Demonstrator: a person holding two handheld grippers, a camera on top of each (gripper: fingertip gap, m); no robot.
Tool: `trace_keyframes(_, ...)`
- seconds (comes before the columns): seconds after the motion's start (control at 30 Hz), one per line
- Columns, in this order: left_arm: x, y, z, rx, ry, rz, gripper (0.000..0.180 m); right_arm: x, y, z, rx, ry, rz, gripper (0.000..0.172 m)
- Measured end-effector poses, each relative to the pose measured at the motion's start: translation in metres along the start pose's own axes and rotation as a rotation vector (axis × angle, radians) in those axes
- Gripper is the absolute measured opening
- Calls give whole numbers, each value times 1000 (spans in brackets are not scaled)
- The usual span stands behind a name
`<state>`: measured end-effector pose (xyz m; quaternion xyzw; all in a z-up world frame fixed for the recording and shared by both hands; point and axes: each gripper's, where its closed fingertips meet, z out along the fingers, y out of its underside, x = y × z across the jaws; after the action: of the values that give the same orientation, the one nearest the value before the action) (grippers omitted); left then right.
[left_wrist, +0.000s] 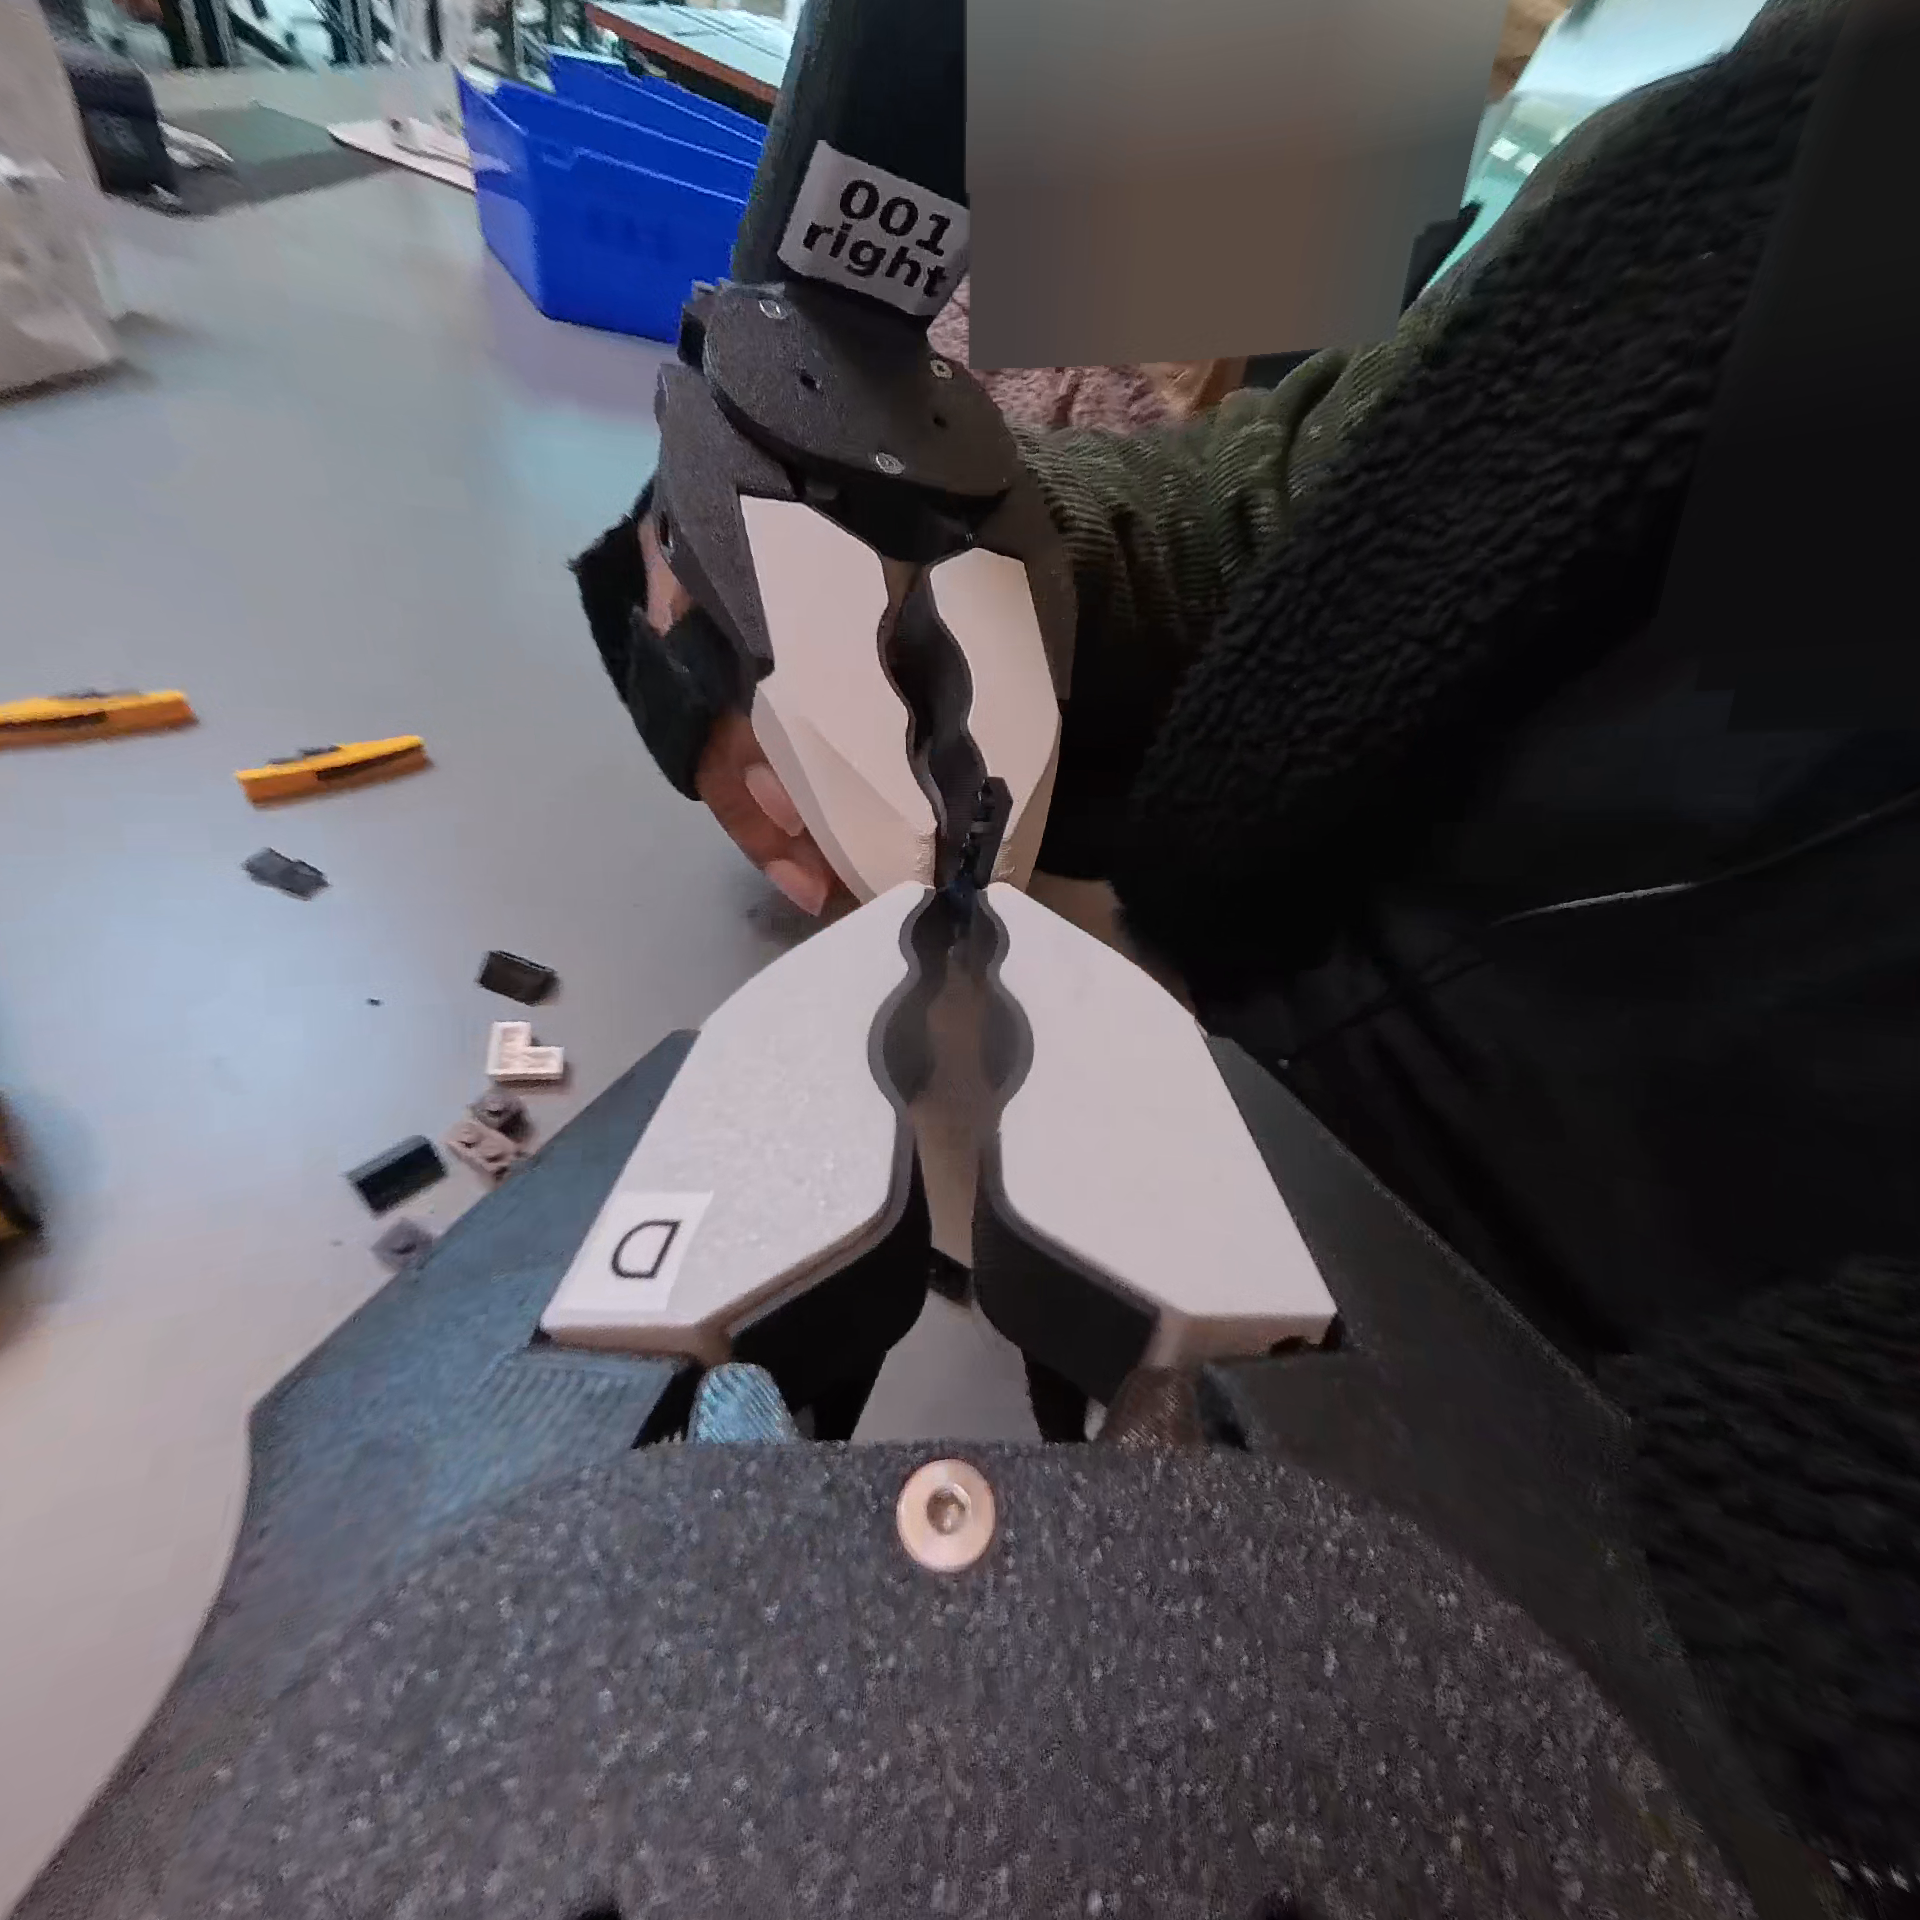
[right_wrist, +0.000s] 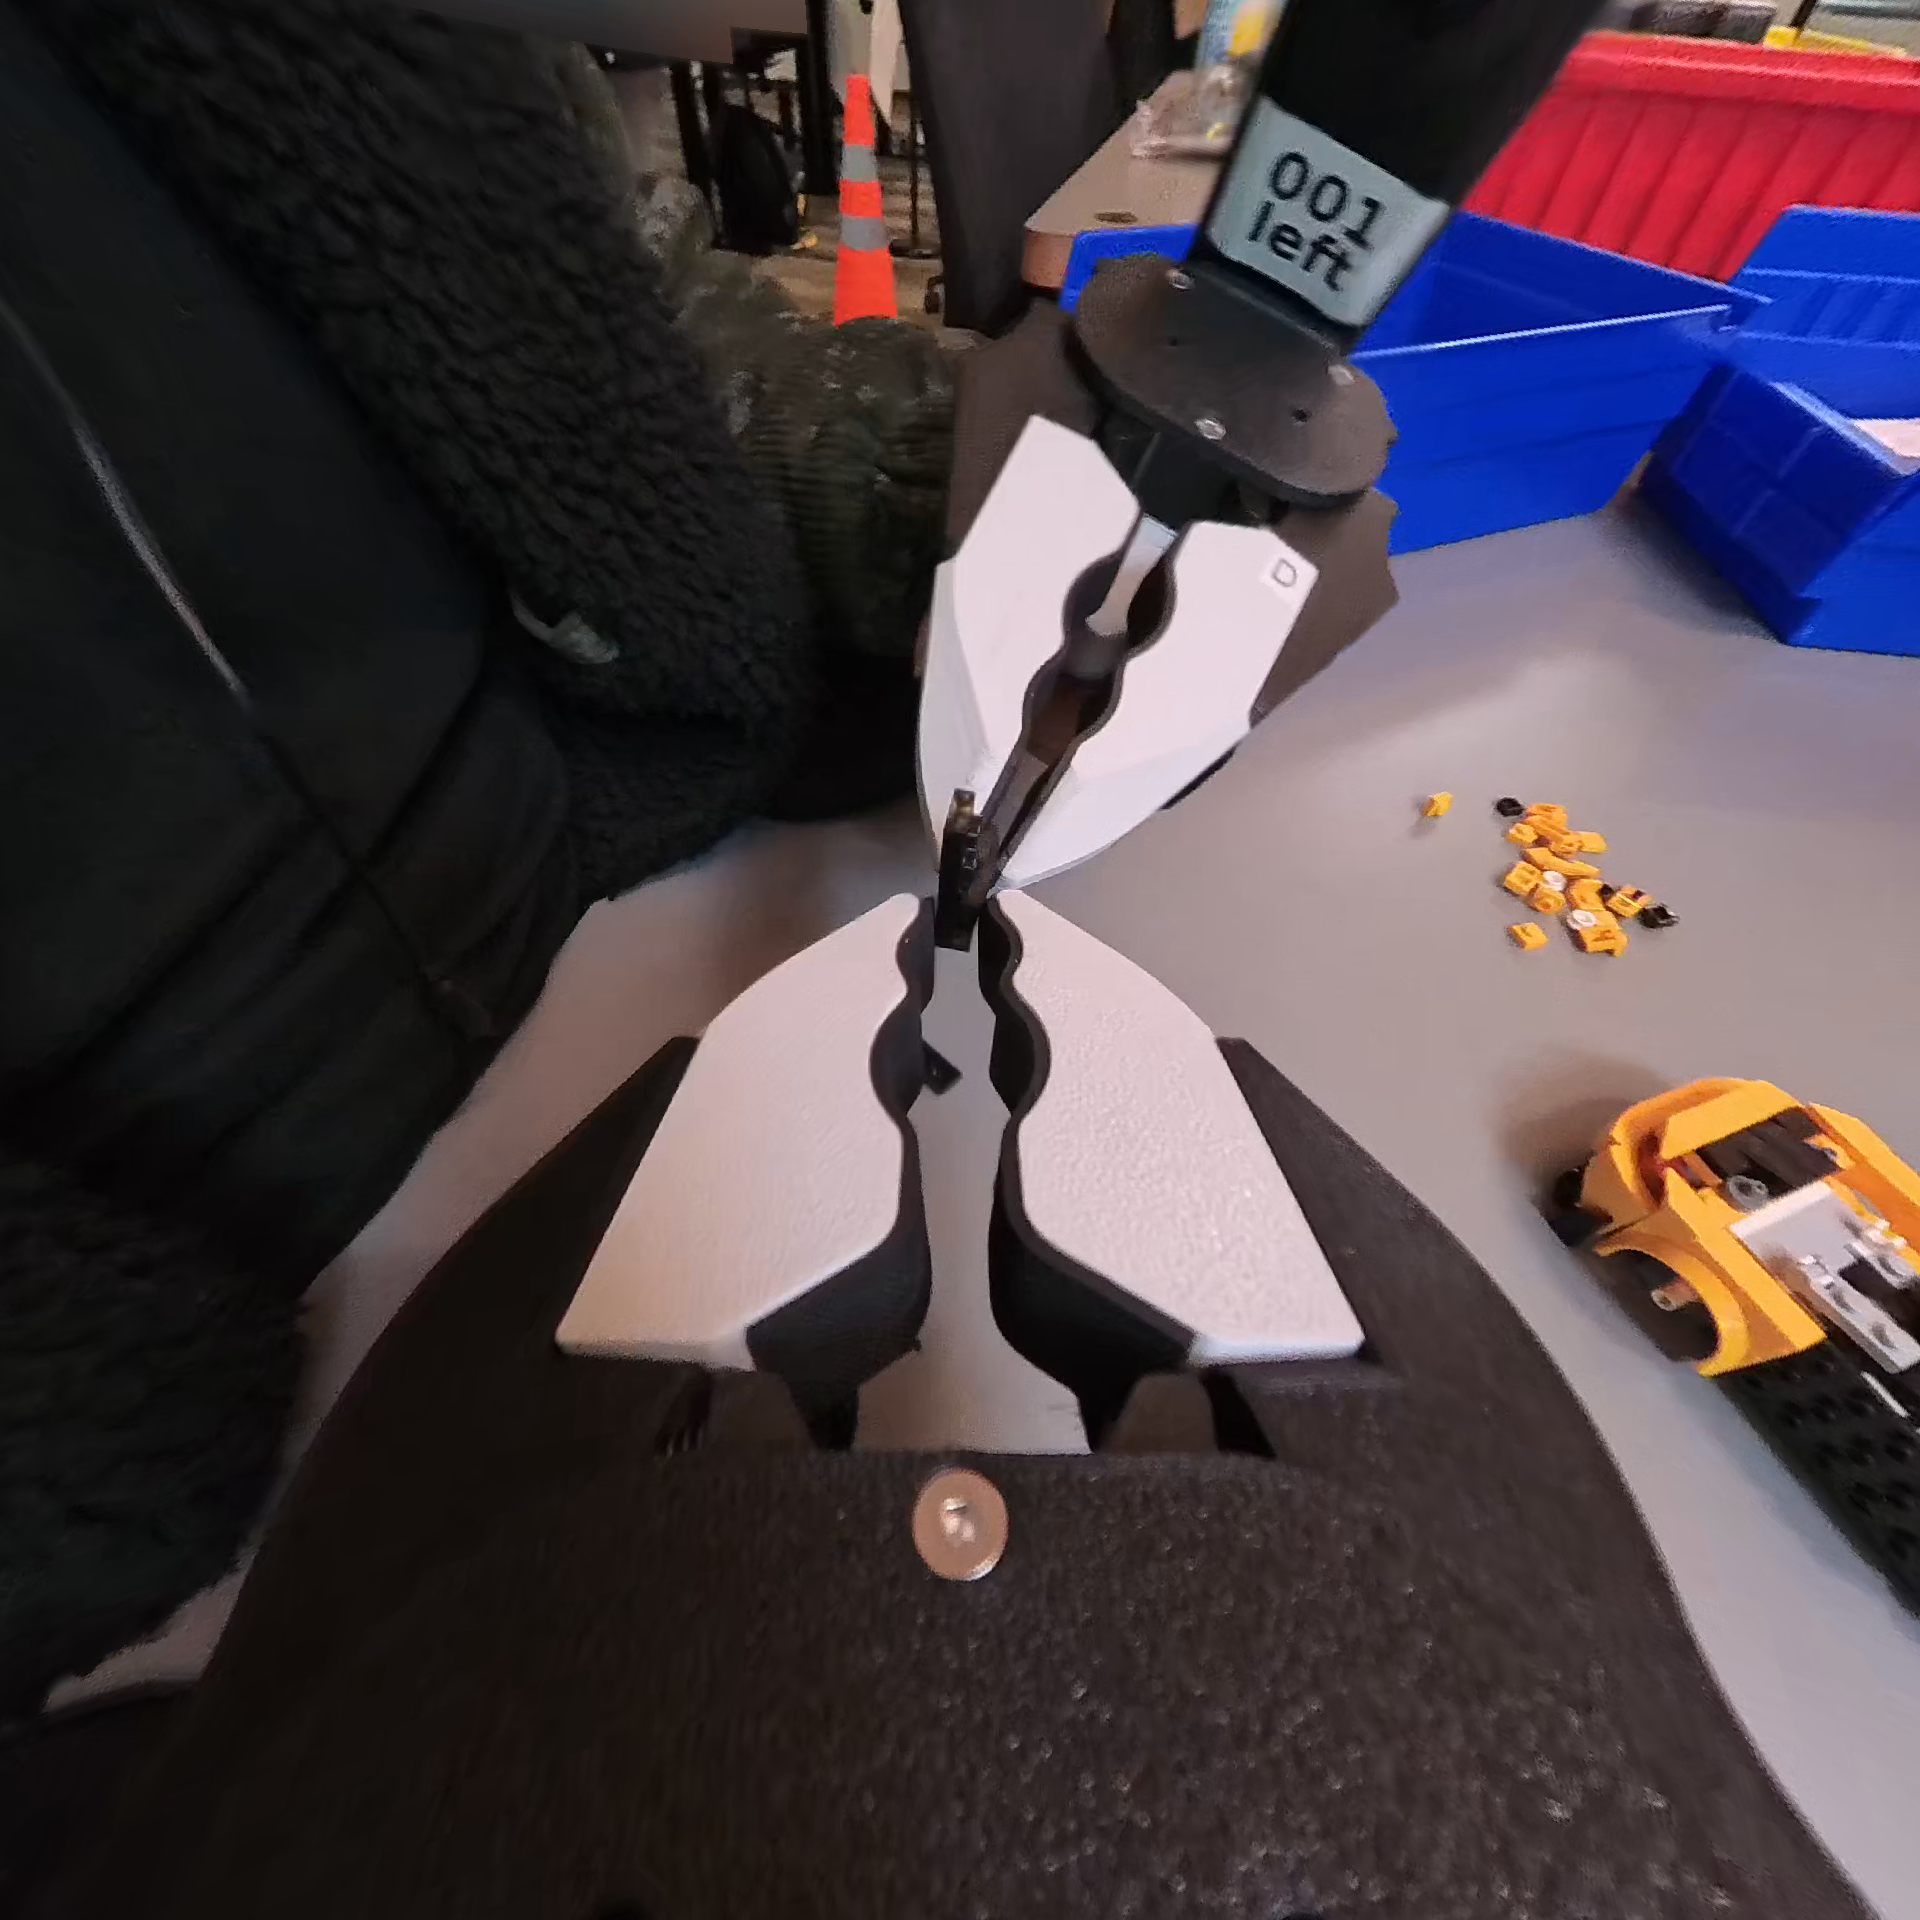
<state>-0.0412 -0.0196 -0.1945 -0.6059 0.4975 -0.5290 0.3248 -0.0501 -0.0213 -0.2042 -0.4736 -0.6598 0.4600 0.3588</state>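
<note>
A small black brick piece (right_wrist: 958, 883) stands upright between the pads of my right gripper (right_wrist: 954, 925), which is shut on it above the grey table (right_wrist: 1351, 831). In the left wrist view the right gripper (left_wrist: 971, 842) reaches down from above with the same black piece (left_wrist: 987, 816) at its tips. My left gripper (left_wrist: 951, 902) meets it tip to tip. Its jaws are closed on the lower end of the piece. In the right wrist view the left gripper (right_wrist: 1003, 871) comes in from the upper right and its closed tips press on the piece's side.
Two long yellow pieces (left_wrist: 332, 767), small black pieces (left_wrist: 516, 977) and a white L-shaped piece (left_wrist: 525, 1051) lie on the table. A heap of small yellow pieces (right_wrist: 1569, 883) and a yellow-and-black model (right_wrist: 1766, 1247) lie at the right. Blue bins (right_wrist: 1558, 416) stand behind. A person's dark sleeve (left_wrist: 1455, 623) is close by. Left and right tips are no more than a few centimetres apart.
</note>
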Motion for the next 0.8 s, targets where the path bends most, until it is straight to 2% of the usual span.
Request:
trace_keyframes(0.13, -4, 1, 1, 30, 79, -219, 4, 1, 4, -1, -10, 3, -8, 9)
trace_keyframes(0.23, -3, -3, 1, 82, 137, -311, 4, 0, 2, -2, 19, -26, 41, 10)
trace_keyframes(0.3, -7, -2, 1, 85, 113, -322, 4, 2, 3, -2, 20, -24, 83, 10)
trace_keyframes(0.4, -20, 0, -2, 84, 27, -338, 4, 20, 7, -7, -8, 92, 72, 19)
trace_keyframes(0.5, -30, 10, -2, 10, -99, -245, 4, 31, -2, -18, 33, 162, 88, 24)
trace_keyframes(0.67, -33, 15, 2, -47, -161, -177, 4, 29, 5, -13, -5, 158, 79, 6)
trace_keyframes(0.8, -30, 15, 1, -24, -120, -223, 4, 21, 3, -10, -29, 158, -49, 4)
